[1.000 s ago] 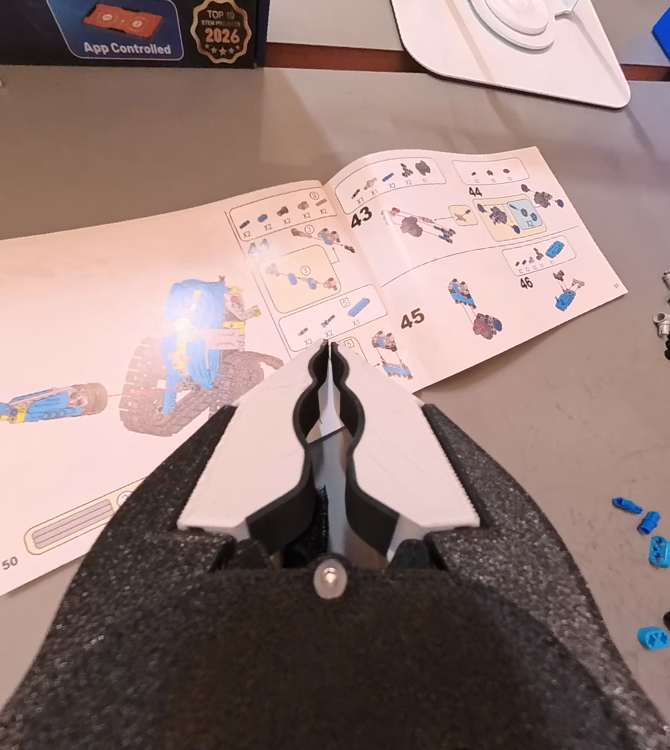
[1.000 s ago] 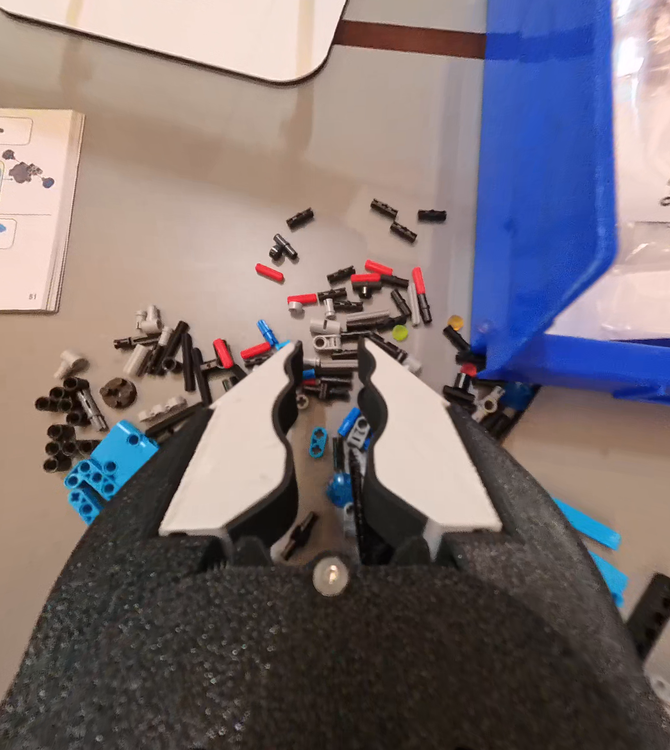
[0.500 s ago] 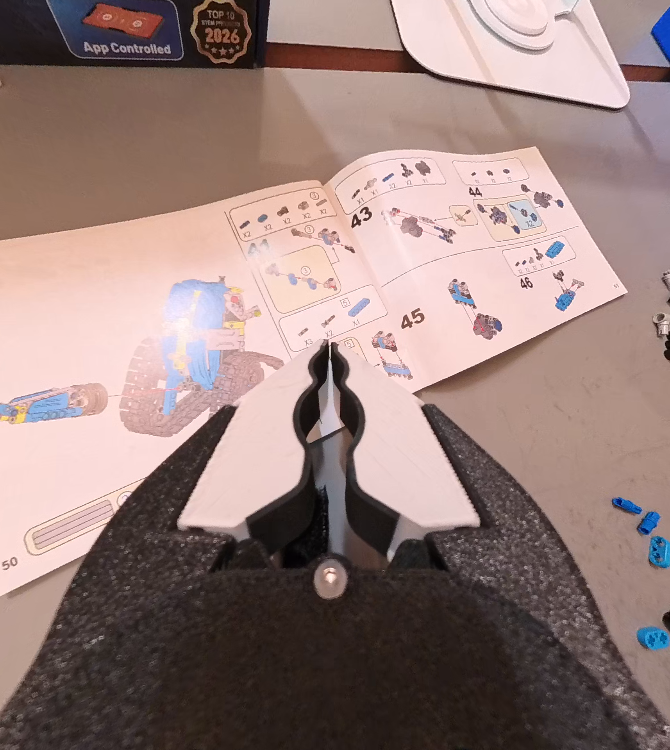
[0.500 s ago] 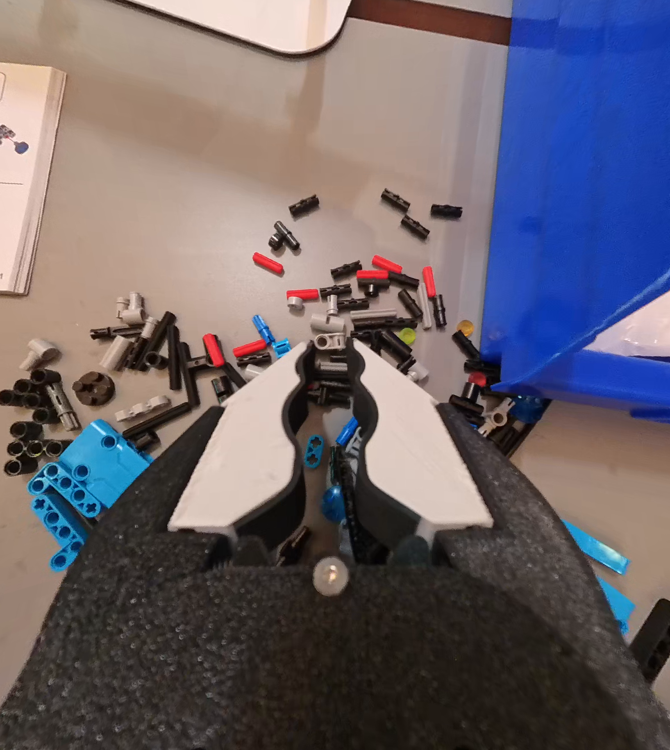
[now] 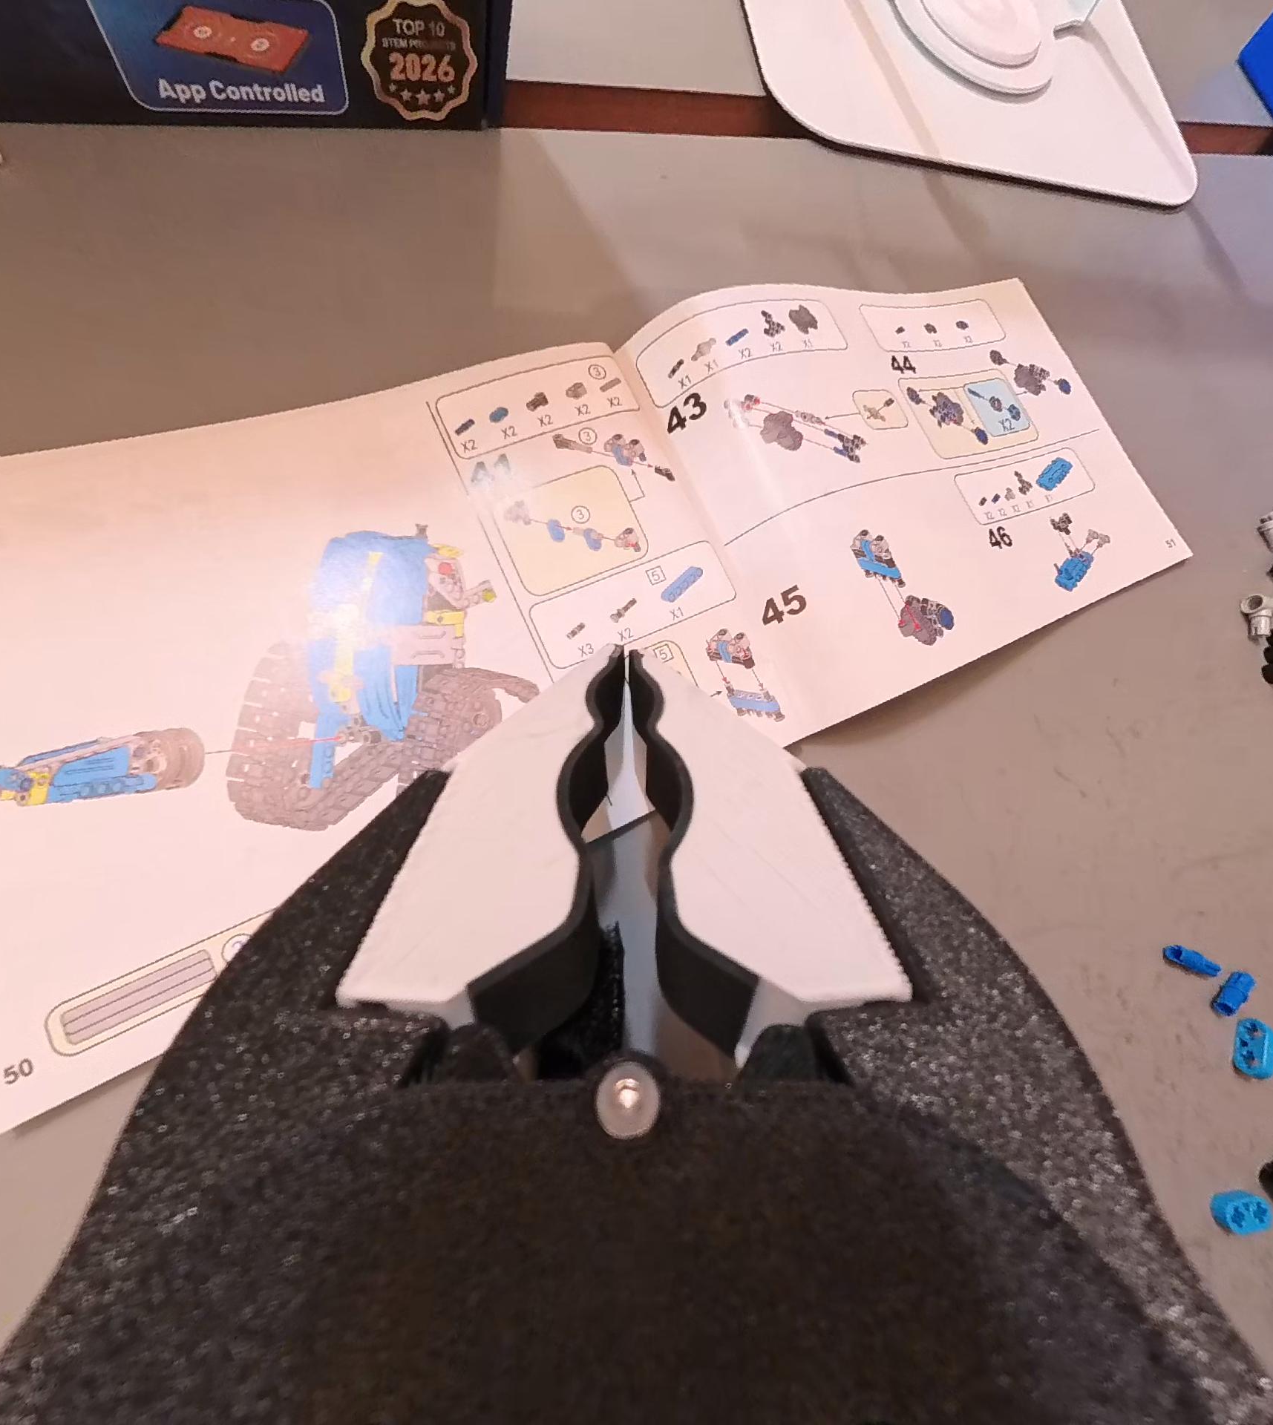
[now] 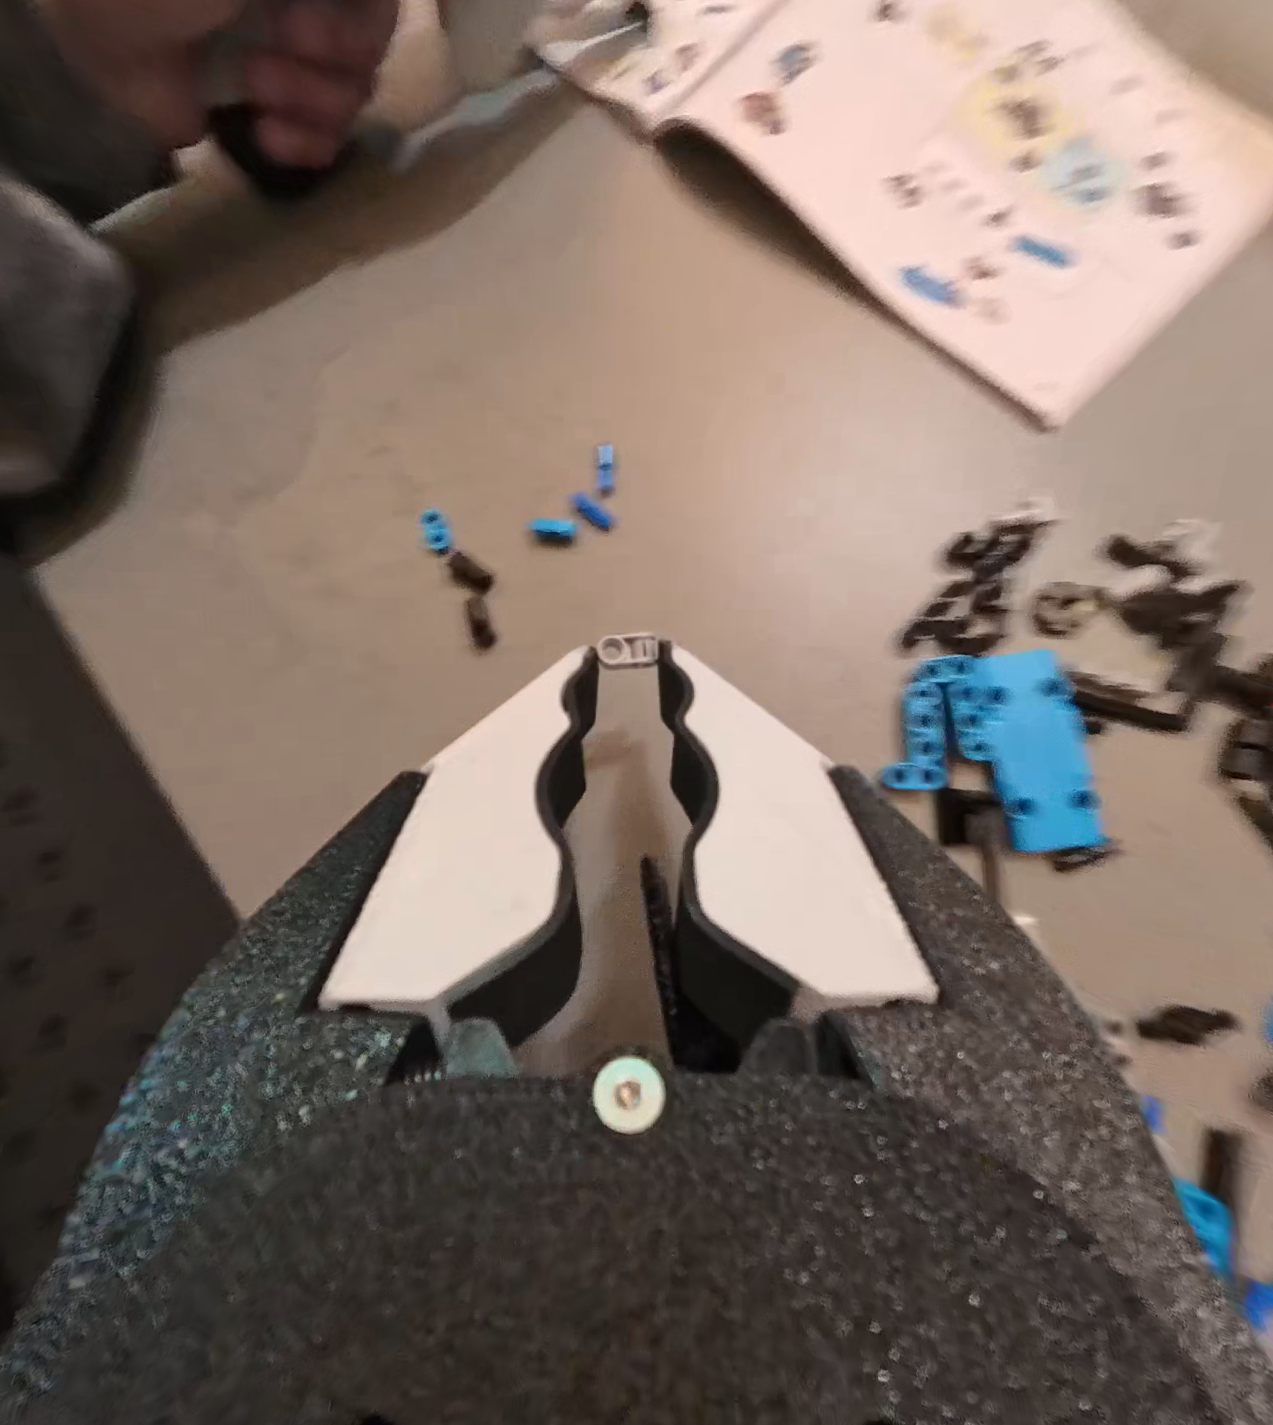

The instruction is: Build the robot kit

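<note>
Many small parts and a booklet litter the grey table.

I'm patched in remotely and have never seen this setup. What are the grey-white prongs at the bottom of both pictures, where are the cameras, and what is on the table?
Those prongs are two-finger grippers, each hand-held, with a camera looking forward along its fingers. In the left wrist view the left gripper is shut and empty above an open instruction booklet on the grey table. In the blurred right wrist view the right gripper pinches a small grey connector piece at its tips. Loose blue pieces and a larger blue part lie nearby.
</note>
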A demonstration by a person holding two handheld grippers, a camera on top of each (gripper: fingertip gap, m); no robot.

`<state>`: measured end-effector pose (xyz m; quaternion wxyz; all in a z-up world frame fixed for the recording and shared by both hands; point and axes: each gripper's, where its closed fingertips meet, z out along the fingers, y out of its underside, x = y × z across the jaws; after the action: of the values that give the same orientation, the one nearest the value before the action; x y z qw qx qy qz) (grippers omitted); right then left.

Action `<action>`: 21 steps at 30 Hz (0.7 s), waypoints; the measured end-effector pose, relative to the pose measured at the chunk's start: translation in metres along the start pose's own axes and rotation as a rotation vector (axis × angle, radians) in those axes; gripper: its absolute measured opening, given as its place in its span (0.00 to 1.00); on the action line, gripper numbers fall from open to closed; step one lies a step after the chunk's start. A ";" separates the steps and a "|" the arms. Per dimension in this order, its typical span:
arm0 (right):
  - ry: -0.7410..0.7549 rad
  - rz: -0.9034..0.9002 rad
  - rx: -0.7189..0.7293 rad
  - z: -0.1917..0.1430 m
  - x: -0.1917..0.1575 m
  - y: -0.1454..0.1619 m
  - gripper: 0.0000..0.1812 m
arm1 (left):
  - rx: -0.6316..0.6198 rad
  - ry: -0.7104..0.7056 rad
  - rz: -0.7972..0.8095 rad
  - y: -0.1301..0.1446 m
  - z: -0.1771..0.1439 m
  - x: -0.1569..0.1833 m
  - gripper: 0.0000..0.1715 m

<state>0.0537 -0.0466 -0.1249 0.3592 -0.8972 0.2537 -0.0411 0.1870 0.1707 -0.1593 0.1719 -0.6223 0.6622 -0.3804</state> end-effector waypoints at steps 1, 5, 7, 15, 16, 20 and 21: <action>-0.026 -0.006 -0.012 0.004 -0.010 0.005 0.08 | 0.000 0.003 -0.004 0.000 0.000 0.000 0.00; -0.041 -0.031 -0.070 0.018 -0.026 0.022 0.08 | 0.000 0.002 -0.002 0.000 0.000 0.000 0.00; -0.035 -0.028 -0.105 0.025 -0.026 0.029 0.08 | 0.000 -0.004 0.006 0.000 0.000 0.000 0.00; 0.096 0.088 0.041 -0.017 0.024 0.011 0.15 | -0.002 0.012 -0.007 0.000 0.000 0.000 0.00; 0.188 0.127 0.053 -0.030 0.051 0.012 0.15 | -0.002 0.008 -0.003 0.000 0.000 0.000 0.00; 0.561 0.347 0.035 -0.083 0.160 0.047 0.15 | -0.002 -0.004 0.012 0.000 0.000 0.000 0.00; 0.600 0.386 0.034 -0.089 0.177 0.056 0.15 | -0.002 -0.003 0.011 0.000 0.000 0.000 0.00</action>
<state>0.1608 -0.2222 -0.1151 0.2846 -0.7747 0.5119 -0.2382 0.1870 0.1701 -0.1593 0.1745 -0.6194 0.6656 -0.3780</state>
